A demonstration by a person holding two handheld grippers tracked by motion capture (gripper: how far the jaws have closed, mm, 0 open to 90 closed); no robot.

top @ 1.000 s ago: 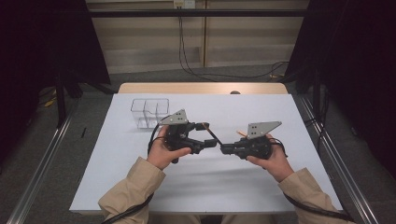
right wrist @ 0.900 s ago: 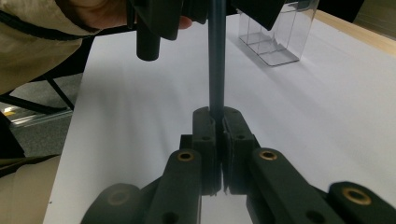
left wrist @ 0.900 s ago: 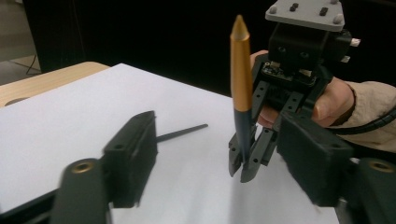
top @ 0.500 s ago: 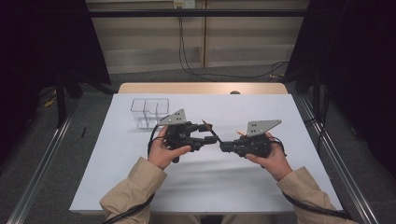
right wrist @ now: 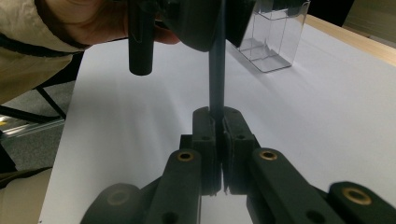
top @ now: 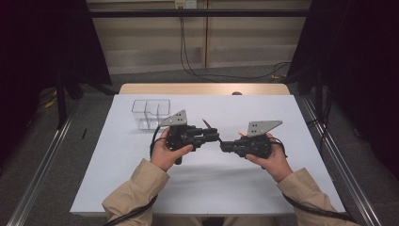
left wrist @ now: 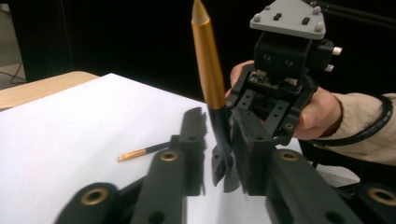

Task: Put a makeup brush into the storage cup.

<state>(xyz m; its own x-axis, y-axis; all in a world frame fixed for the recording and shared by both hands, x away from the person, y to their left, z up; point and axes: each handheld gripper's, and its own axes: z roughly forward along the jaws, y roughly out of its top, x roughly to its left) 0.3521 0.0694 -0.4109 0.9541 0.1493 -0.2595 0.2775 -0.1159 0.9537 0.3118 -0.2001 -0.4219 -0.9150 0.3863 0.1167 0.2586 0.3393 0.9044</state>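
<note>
The pencil [left wrist: 208,70] was gold on top, dark below, with a pointed tip; the right gripper [right wrist: 219,122] pinched its dark end; the left gripper [left wrist: 219,140] stood apart around it, above the white table [top: 141,183].

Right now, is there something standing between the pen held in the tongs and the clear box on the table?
Nothing visible does. The pen is gripped by the right tongs, with the left tongs open around it. From there to the clear box, the high view shows bare white table. A second pen lies flat on the sheet.
</note>
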